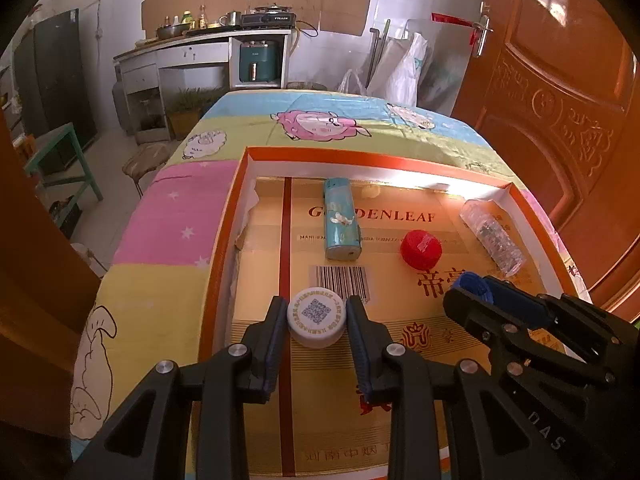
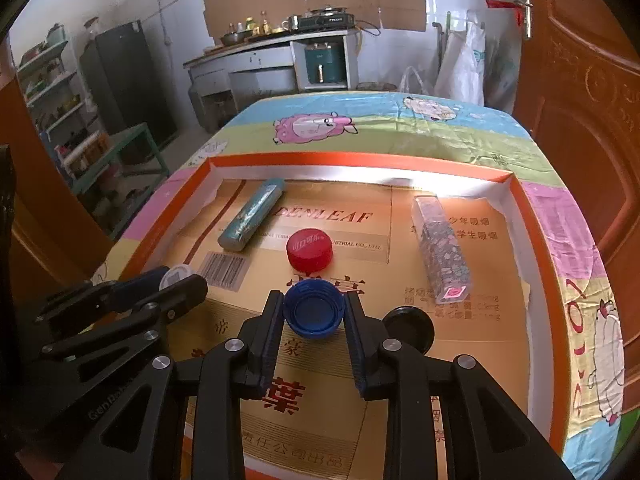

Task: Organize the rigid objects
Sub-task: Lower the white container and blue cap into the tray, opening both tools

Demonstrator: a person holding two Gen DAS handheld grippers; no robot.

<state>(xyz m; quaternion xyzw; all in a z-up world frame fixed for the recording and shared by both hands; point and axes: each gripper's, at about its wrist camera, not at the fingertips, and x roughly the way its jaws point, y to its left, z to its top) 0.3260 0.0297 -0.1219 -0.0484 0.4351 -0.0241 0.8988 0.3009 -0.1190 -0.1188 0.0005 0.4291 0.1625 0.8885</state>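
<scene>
We hold the white cap (image 1: 316, 321) clamped in our left tongs (image 1: 317, 322) and the blue cap (image 2: 314, 314) in our right tongs (image 2: 314, 312), low over the tray (image 2: 532, 200), probably to group them beside the red cap (image 2: 309, 254).

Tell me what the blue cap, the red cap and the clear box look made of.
Blue cap: likely moulded plastic, matte, with ribbed sides.
Red cap: likely plastic, slightly glossy, with a printed top.
Clear box: looks like thin transparent plastic, shiny; its patterned contents show through.
</scene>
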